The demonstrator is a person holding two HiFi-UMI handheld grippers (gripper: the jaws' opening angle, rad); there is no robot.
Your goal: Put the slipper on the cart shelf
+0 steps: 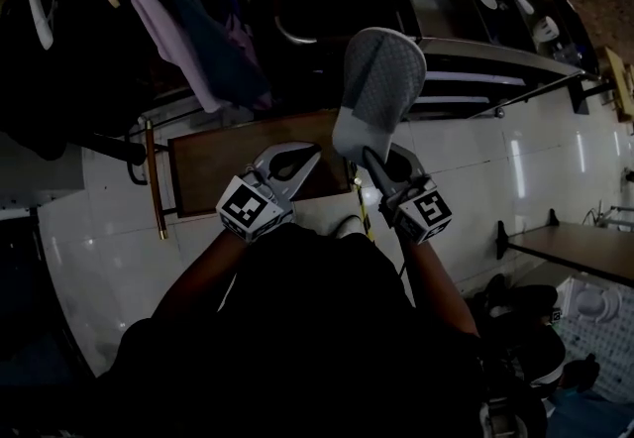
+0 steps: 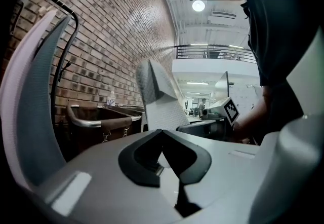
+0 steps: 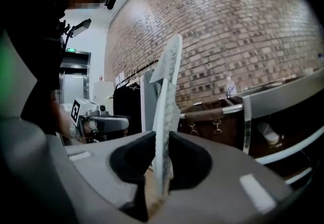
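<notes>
A grey slipper (image 1: pixel 379 89) stands upright with its textured sole toward the camera, and my right gripper (image 1: pixel 374 157) is shut on its lower end. In the right gripper view the slipper (image 3: pixel 167 91) shows edge-on, clamped between the black pads (image 3: pixel 190 159). My left gripper (image 1: pixel 305 157) hangs just left of it, jaws together with nothing between them. From the left gripper view the slipper (image 2: pixel 159 99) rises beyond the closed tips (image 2: pixel 162 133). The metal cart shelves (image 1: pixel 466 54) lie ahead and to the right of the slipper.
A brown fabric bin with a metal rim (image 2: pixel 101 121) stands against the brick wall, beside the cart (image 3: pixel 283 96). A pale object (image 3: pixel 267 134) lies on a lower shelf. Clothes on a rack (image 1: pixel 188 20) hang at the left. A low table (image 1: pixel 575 253) is at the right.
</notes>
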